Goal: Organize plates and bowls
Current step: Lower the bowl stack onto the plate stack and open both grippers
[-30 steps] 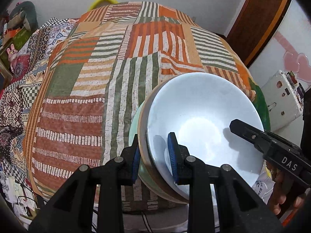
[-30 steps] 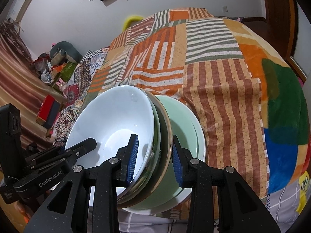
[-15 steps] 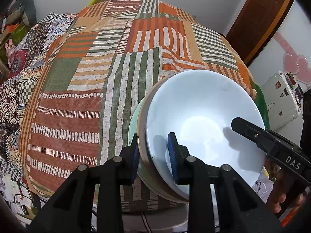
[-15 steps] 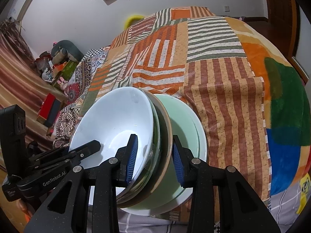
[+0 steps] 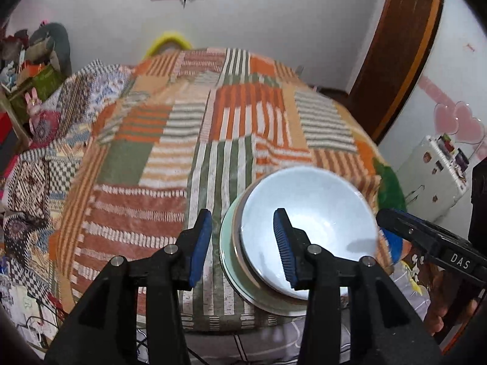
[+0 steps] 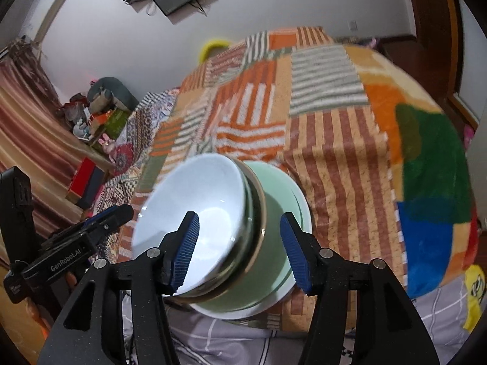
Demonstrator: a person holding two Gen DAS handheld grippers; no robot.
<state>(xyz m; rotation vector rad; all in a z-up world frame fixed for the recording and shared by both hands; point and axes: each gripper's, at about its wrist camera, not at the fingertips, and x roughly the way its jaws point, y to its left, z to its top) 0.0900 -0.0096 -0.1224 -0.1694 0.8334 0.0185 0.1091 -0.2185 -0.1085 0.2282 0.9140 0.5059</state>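
Left wrist view showed the stack sitting near the front edge of the patchwork blanket (image 5: 170, 164), which covered the bed. On top sat the white bowl (image 5: 313, 213), nested in a darker-rimmed bowl, with the green plate (image 5: 226, 243) underneath. The left gripper (image 5: 242, 245) had its blue pads spread wide, one pad out over the blanket beside the stack's rim and the other over the white bowl's inside; it gripped nothing, as far as I could see.

From the right wrist view, the right gripper (image 6: 240, 249) was likewise wide open, its pads straddling the stack's near side without pressing on it. The white bowl (image 6: 197, 200) leaned toward the other tool (image 6: 76, 243), and the green plate (image 6: 274, 200) lay flat on the blanket (image 6: 344, 140) beneath.

Judging by this, the stacking looked finished: bowls on plate, all in one pile, both tongs loose. No other dishes showed anywhere on the blanket. What remained, I supposed, was only drawing both tools clear without knocking the tilted top bowl, which looked the likeliest thing to slide.
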